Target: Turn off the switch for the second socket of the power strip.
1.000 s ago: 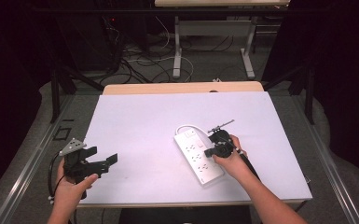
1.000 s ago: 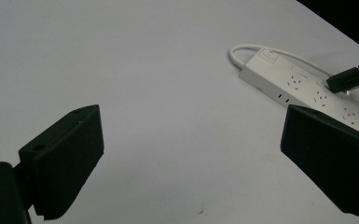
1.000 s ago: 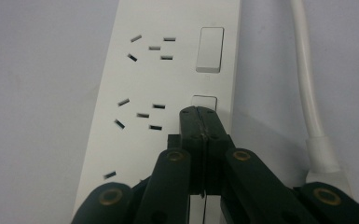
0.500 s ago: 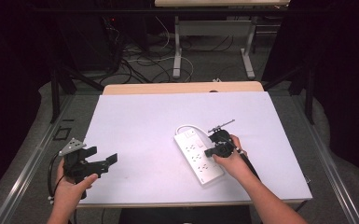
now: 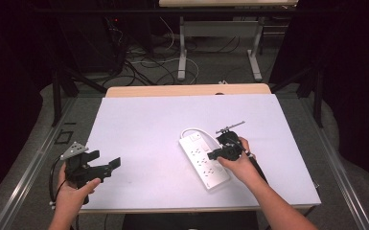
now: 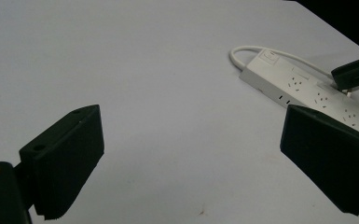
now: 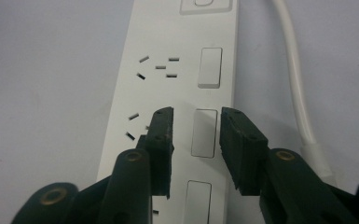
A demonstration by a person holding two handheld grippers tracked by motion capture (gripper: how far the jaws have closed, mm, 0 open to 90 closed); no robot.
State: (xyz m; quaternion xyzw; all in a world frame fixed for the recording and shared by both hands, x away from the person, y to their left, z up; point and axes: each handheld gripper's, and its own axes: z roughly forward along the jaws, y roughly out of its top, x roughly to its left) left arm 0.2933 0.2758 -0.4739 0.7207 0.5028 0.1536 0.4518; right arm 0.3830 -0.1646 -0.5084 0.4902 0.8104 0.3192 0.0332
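Right gripper [image 7: 193, 140] is down over the white power strip [image 5: 203, 158], which lies right of centre on the table [image 5: 139, 124], cord end far. Jaws are slightly apart, straddling the second rocker switch [image 7: 204, 133] from the far end, clamped on nothing. Looks like the switch press is lined up but not made; can't tell any switch's on/off state. Left gripper [image 5: 108, 165] is parked at the near left edge, jaws wide apart, holding nothing. Nothing plugged in.
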